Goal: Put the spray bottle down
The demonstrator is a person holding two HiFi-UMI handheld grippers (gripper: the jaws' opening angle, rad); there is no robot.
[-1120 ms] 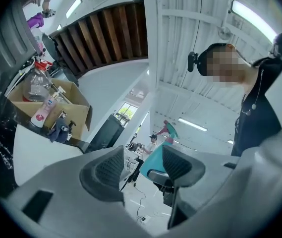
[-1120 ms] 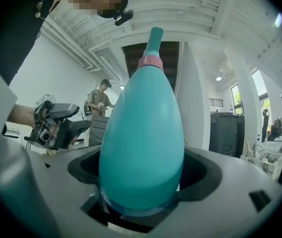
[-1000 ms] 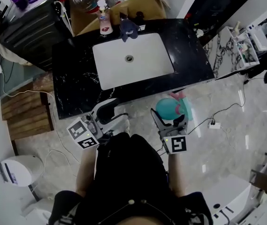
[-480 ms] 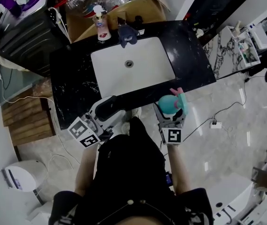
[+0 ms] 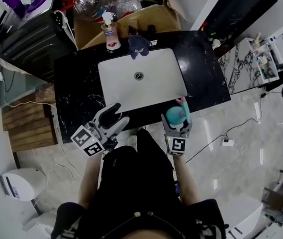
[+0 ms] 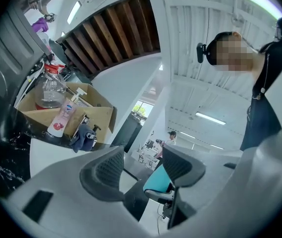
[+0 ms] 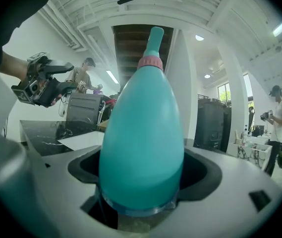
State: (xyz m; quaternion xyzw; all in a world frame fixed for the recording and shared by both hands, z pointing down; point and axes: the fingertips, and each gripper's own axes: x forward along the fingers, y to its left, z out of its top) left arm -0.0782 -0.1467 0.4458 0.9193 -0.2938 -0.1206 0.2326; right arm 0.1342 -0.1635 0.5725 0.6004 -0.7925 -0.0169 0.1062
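Observation:
The spray bottle (image 5: 176,114) is teal and pear-shaped, with a pink collar and a teal nozzle. It stands upright in my right gripper (image 5: 177,124), whose jaws press on its wide belly. In the right gripper view the bottle (image 7: 143,133) fills the middle between the two jaws. It hangs at the front edge of the black counter (image 5: 206,78), right of the white sink (image 5: 141,78). My left gripper (image 5: 112,119) is open and empty at the counter's front edge, left of the bottle. Nothing lies between its dark fingers (image 6: 106,170).
At the back of the counter stand a pink soap bottle (image 5: 111,34) and a dark blue cloth (image 5: 139,43) over the tap. A cardboard box (image 5: 146,9) with plastic bottles sits behind them. A black bin (image 5: 32,39) stands left of the counter. Cables lie on the marble floor (image 5: 226,133).
Both grippers have moved toward the counter. The bottle, earlier over the floor in front of the counter, now hangs at its front edge. The left gripper has reached the edge too.

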